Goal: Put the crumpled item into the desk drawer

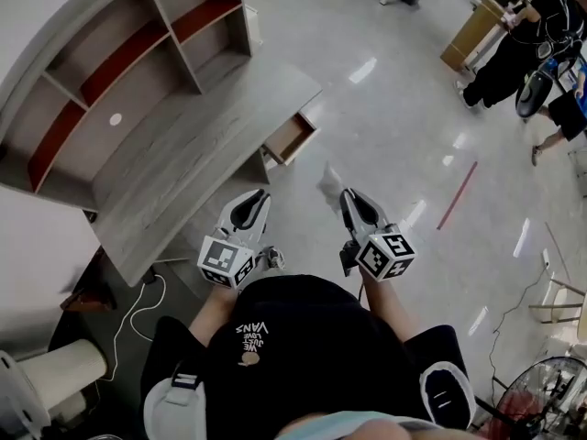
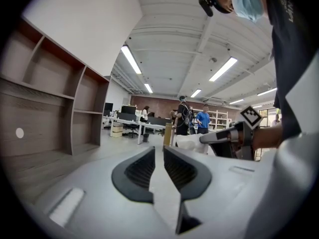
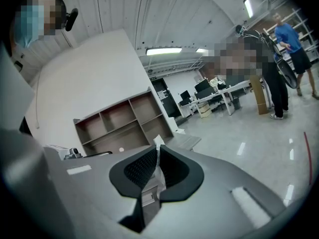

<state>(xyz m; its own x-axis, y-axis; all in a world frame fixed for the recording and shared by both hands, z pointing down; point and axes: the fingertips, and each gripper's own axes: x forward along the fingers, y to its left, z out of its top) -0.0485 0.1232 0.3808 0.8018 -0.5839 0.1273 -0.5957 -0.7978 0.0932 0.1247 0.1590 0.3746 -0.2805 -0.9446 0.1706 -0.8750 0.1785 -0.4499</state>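
A white crumpled item (image 1: 329, 180) sticks out of my right gripper (image 1: 348, 194), which is shut on it and held above the floor, right of the desk. In the right gripper view the item (image 3: 158, 159) is pinched between the dark pads. The grey desk (image 1: 197, 149) has one drawer (image 1: 289, 138) pulled open at its right end, a short way ahead of both grippers. My left gripper (image 1: 260, 194) is shut with nothing in it, close beside the right one. The left gripper view shows its jaws together (image 2: 159, 148) and the right gripper with the white item (image 2: 192, 142).
A shelf unit (image 1: 110, 71) with several open cubbies stands on the desk against the wall. A white cable (image 1: 138, 314) lies on the floor by the desk's near end. People (image 1: 518, 44) stand far off at the right. A fan (image 1: 541, 397) sits at the lower right.
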